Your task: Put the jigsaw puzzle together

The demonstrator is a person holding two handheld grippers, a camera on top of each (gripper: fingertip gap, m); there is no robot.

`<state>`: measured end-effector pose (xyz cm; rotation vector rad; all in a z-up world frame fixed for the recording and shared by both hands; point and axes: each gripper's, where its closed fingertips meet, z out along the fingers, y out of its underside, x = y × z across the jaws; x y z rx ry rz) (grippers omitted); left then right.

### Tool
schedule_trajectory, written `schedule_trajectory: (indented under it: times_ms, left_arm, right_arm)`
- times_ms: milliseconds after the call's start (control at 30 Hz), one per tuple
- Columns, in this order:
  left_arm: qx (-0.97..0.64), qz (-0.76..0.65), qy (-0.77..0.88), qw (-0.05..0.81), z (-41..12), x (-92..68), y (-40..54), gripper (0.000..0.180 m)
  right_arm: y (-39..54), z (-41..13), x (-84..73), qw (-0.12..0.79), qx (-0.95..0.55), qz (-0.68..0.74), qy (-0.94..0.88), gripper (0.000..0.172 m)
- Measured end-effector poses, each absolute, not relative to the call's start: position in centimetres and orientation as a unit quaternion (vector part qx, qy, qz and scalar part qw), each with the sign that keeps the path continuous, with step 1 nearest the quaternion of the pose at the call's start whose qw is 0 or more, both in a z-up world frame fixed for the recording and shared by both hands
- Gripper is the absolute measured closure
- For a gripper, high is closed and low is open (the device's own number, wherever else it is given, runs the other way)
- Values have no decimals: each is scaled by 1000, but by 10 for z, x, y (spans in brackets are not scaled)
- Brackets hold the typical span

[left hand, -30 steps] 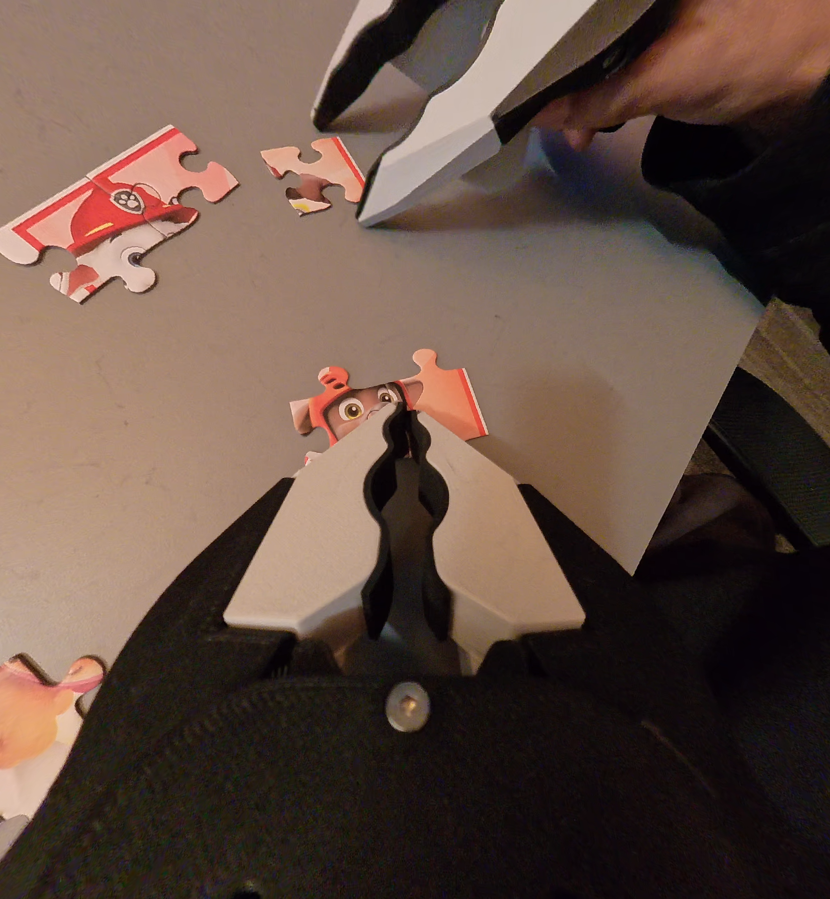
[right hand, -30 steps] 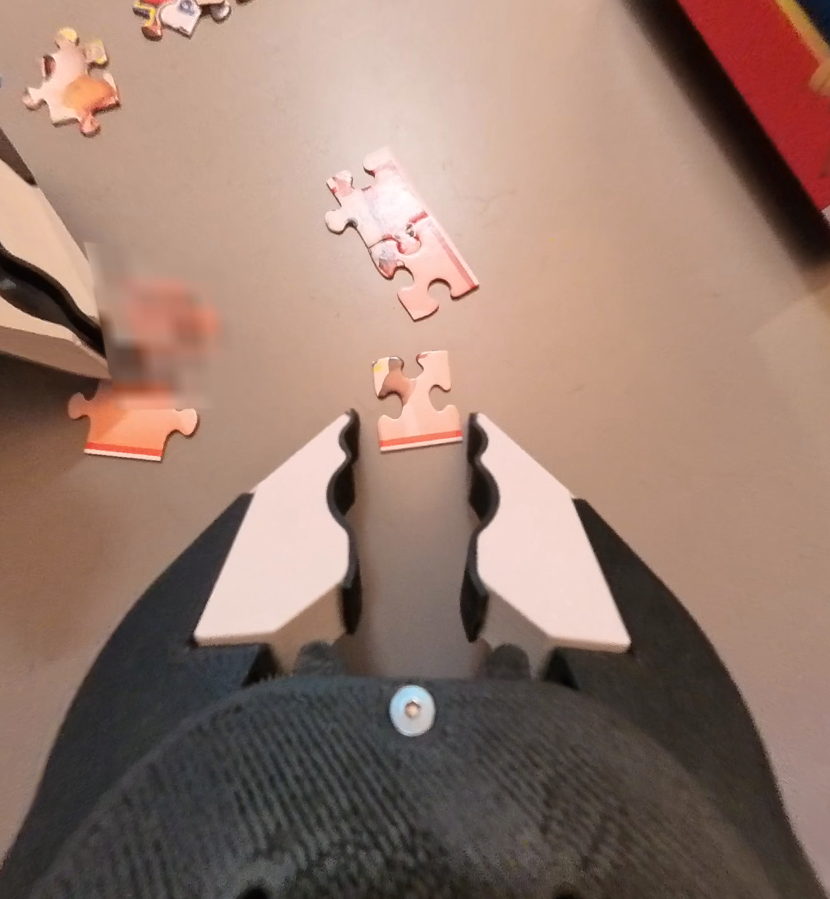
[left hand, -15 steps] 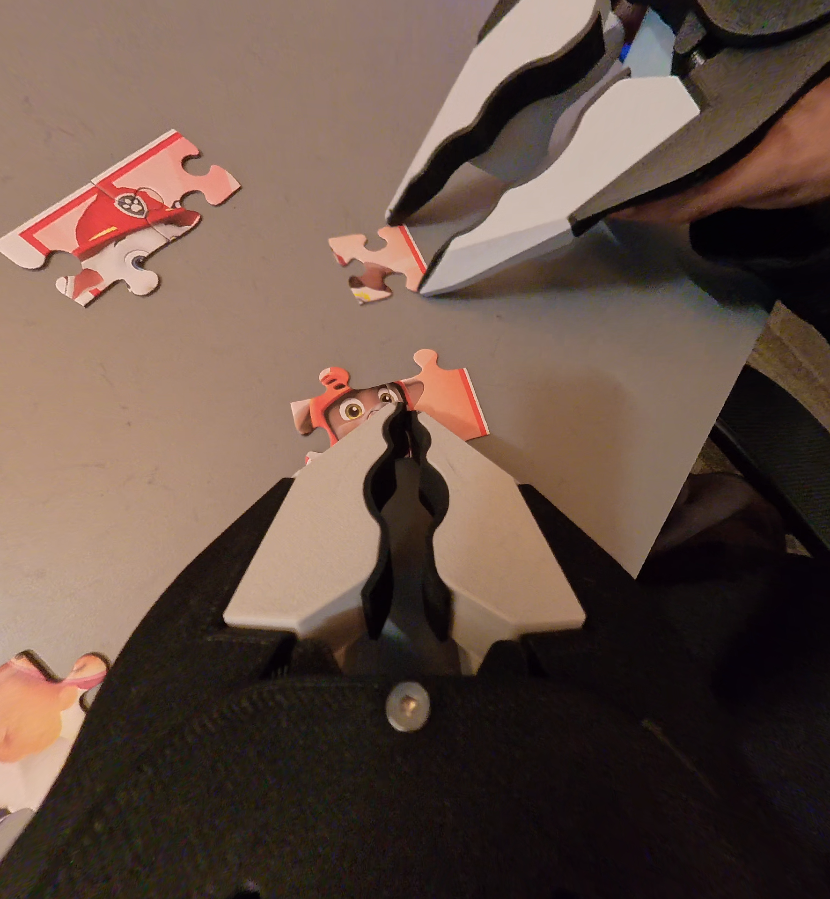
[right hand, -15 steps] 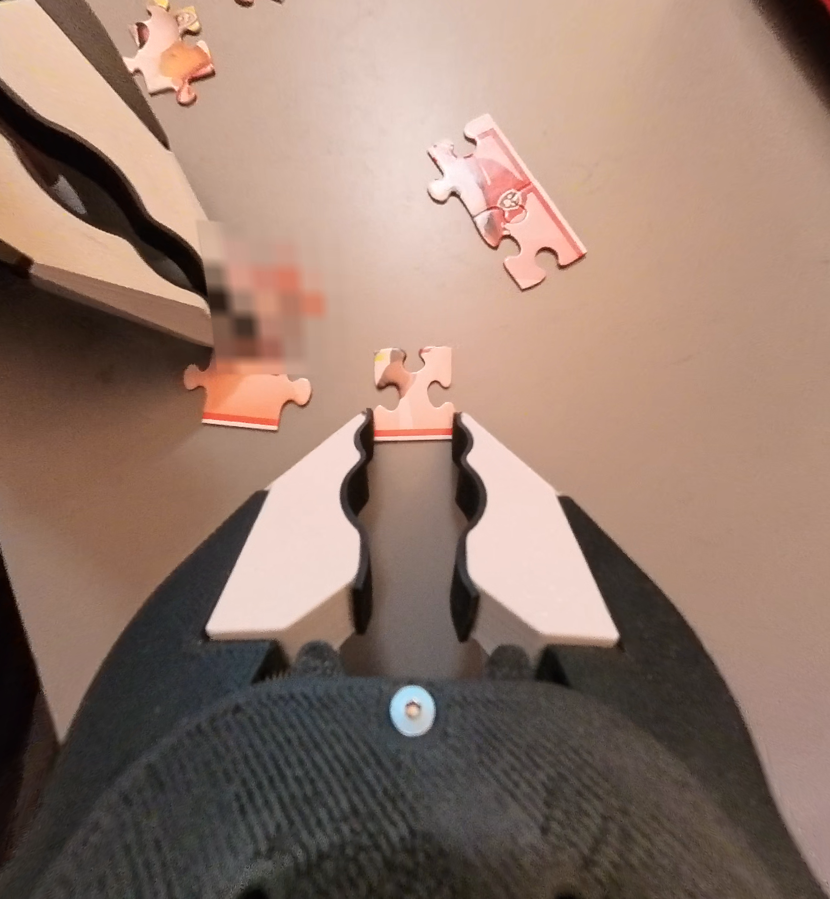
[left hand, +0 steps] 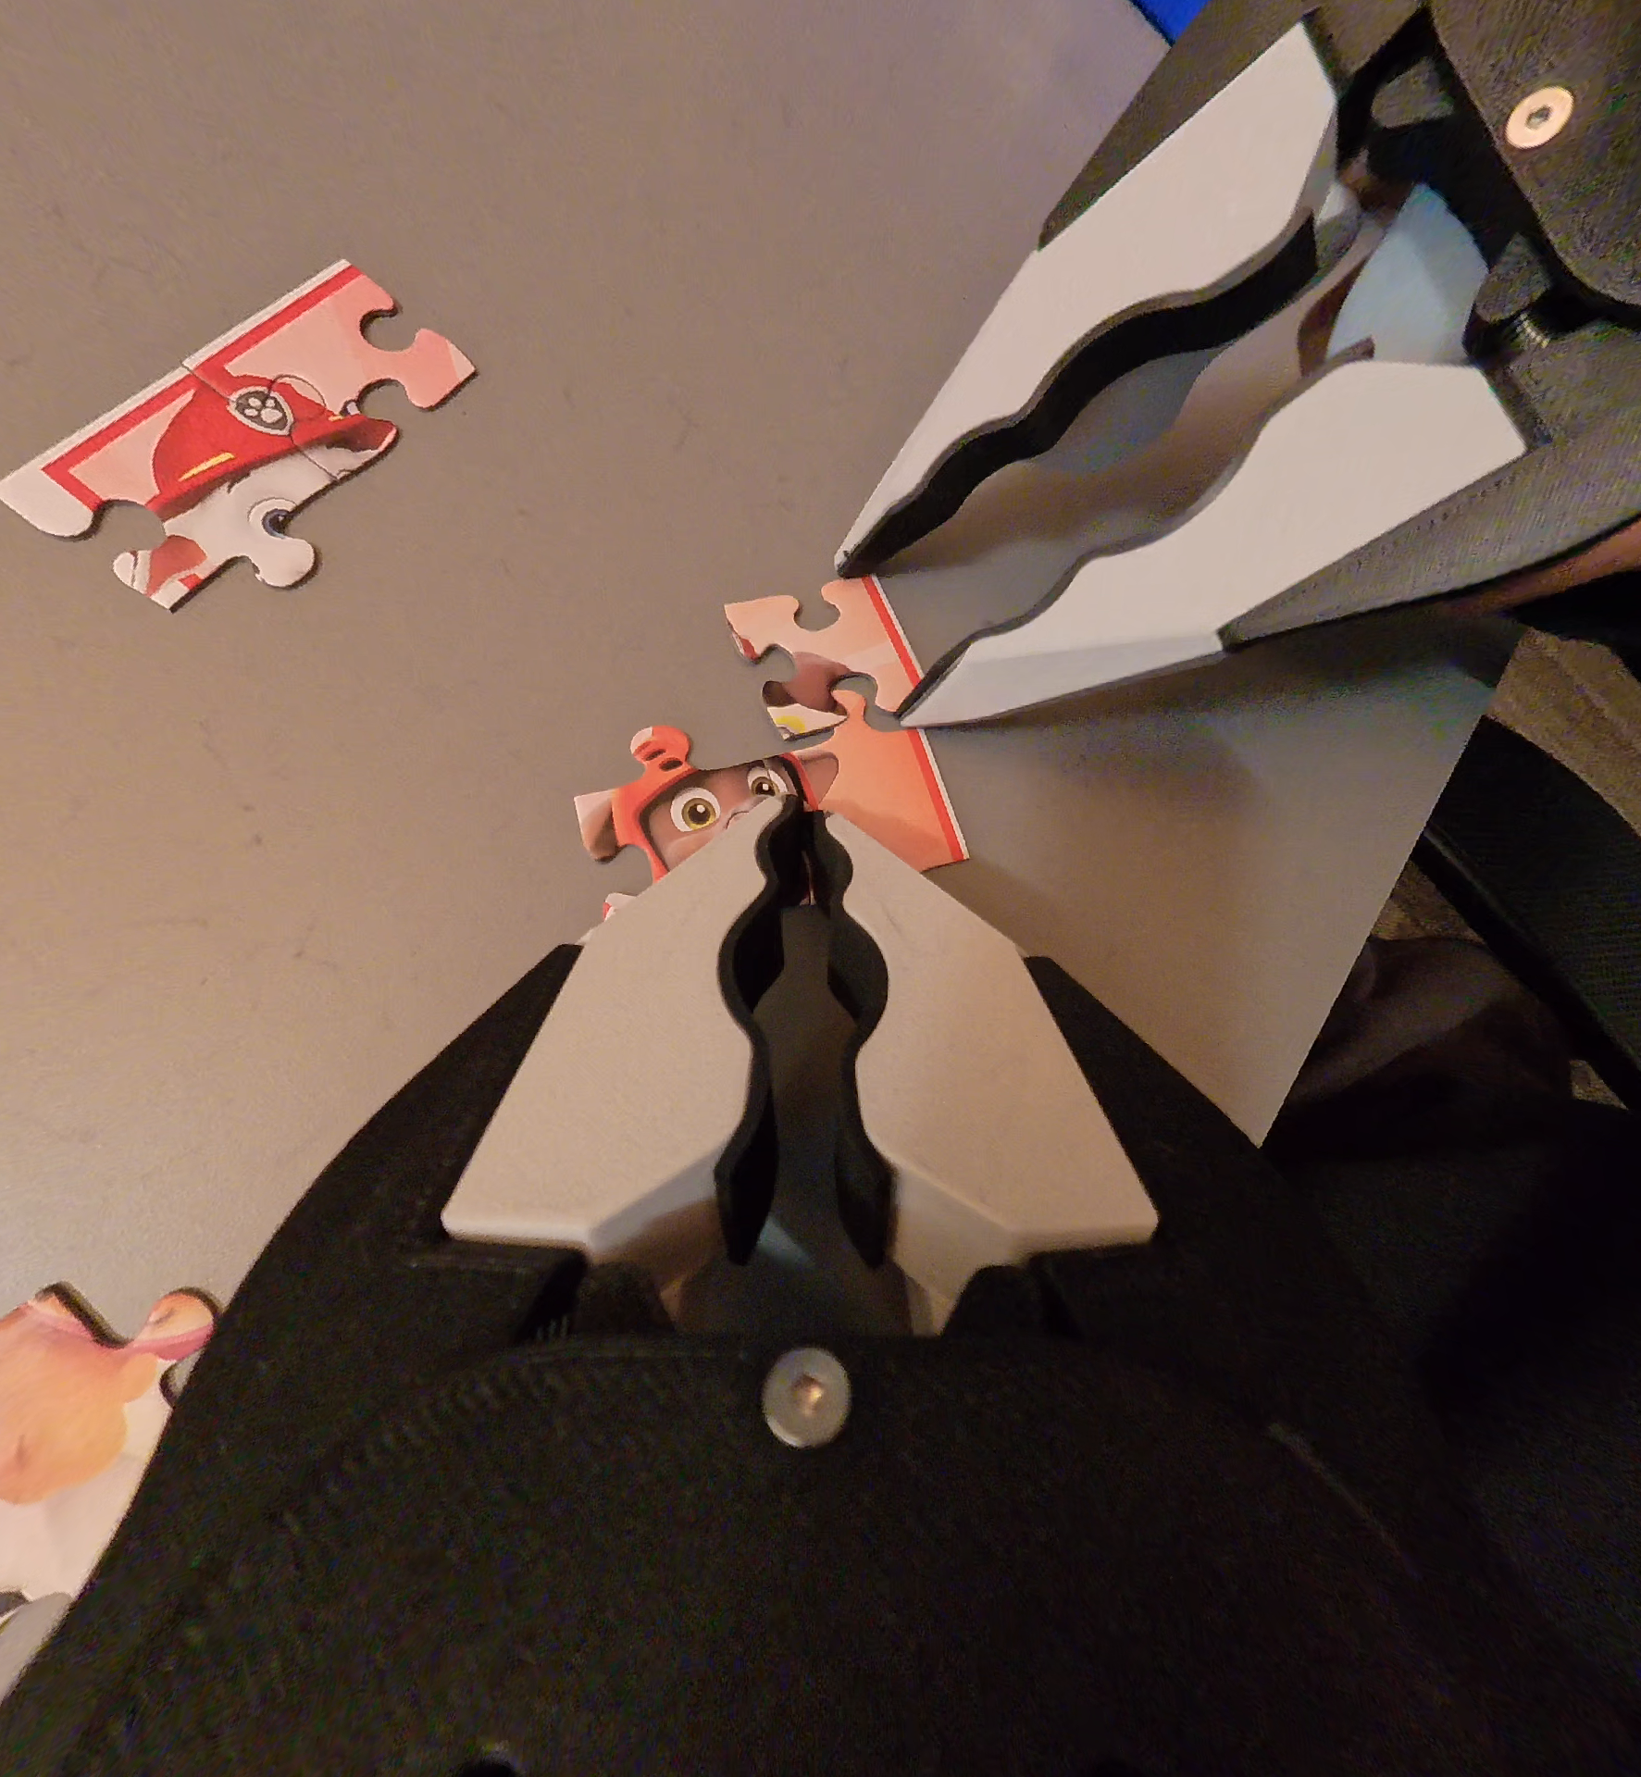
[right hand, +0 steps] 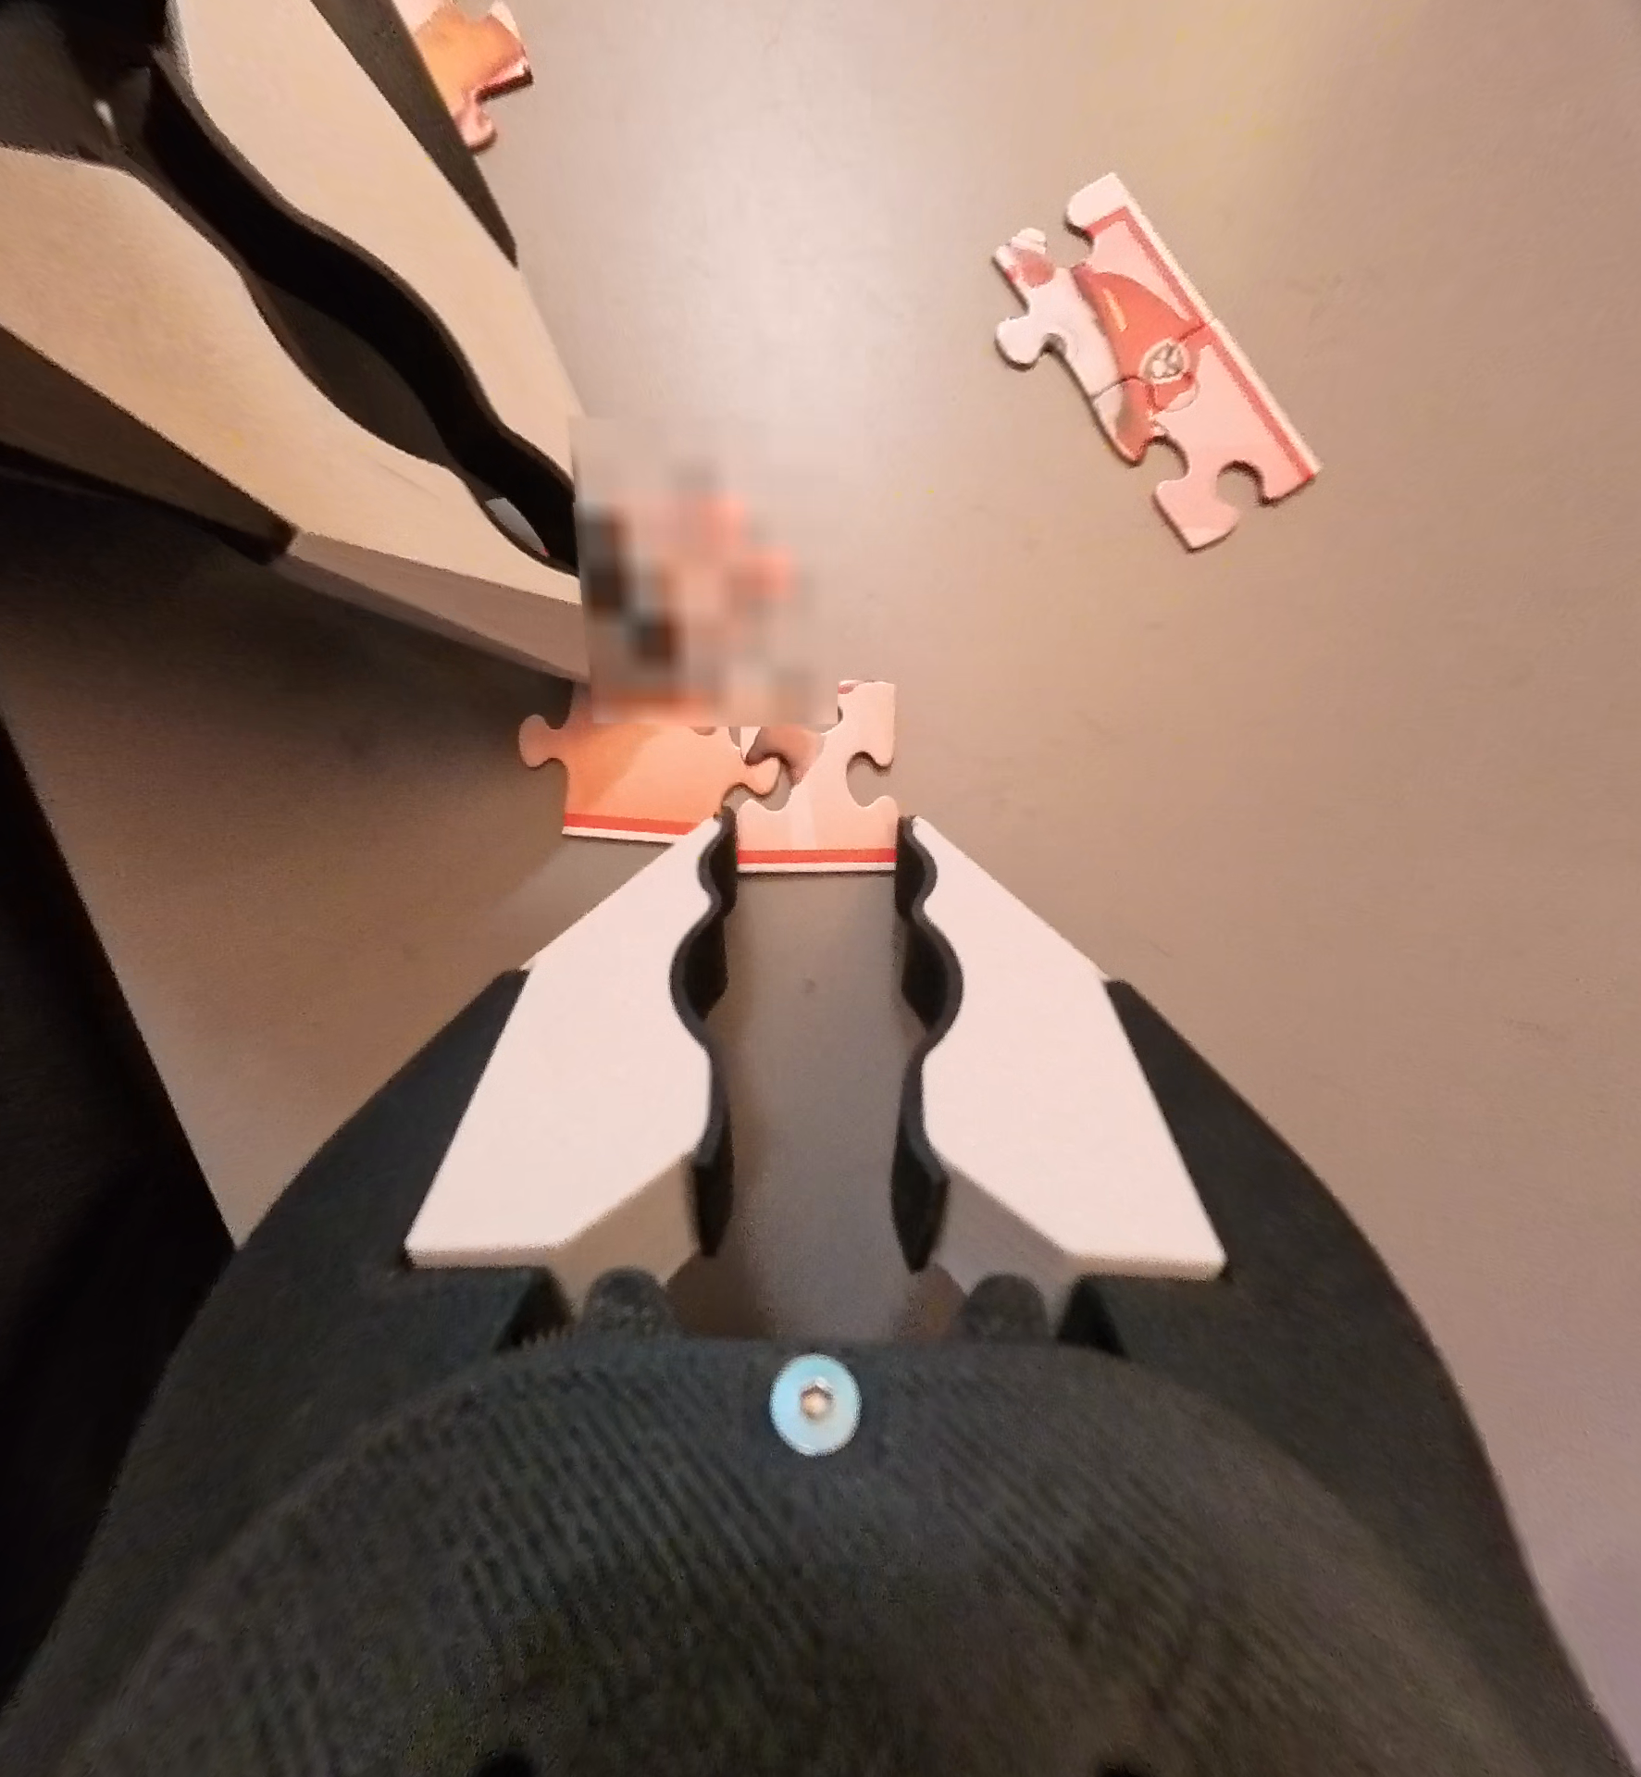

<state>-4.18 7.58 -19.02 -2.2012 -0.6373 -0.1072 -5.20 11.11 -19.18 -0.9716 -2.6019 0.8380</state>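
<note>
Grey table (left hand: 412, 962). Joined 2-piece red section (left hand: 230, 437) lies well ahead-left of left tongs (left hand: 797, 817); another joined cluster (left hand: 28, 1423) sits back-left. Left tongs closed, tips resting on pup-face piece (left hand: 691, 808). Right tongs (right hand: 816, 837) grip pink edge piece (right hand: 821, 798) by both sides, its notch meeting the pup-face piece's tab.

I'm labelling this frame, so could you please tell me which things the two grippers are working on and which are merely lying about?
At the grippers:
- left gripper, shut, tips on the pup-face piece
- right gripper, fingertips against the small edge piece

Lying about:
- joined red-hat pair
- pink-orange piece
- grey table
</note>
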Motion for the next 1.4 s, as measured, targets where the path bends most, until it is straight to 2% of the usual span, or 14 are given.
schedule_trajectory:
  times_ms: [100,300,467,700,1000,1100,1400]
  left_arm:
    - [-875,-43,-253,411,-190,-42,76,180]
    - [-874,-43,-254,411,-190,-42,76,180]
    - [-875,-43,-253,411,-190,-42,76,180]
    - [-874,-46,-254,412,-190,-42,76,180]
    - [-873,-49,-255,412,-190,-42,76,180]
    - [-873,-49,-256,412,-190,-42,76,180]
    - [-872,-53,-257,412,-190,-42,76,180]
  right_arm:
    - [112,-190,-51,139,-327,267,-896,139]
    - [115,-188,-53,116,-345,290,-885,134]
    - [105,-189,-45,60,-358,328,-872,135]
    - [110,-187,-50,94,-350,313,-878,135]
    - [98,-180,-54,119,-278,317,-899,161]
    - [96,-189,-48,88,-276,304,-907,161]
    - [98,-189,-47,79,-276,305,-908,160]
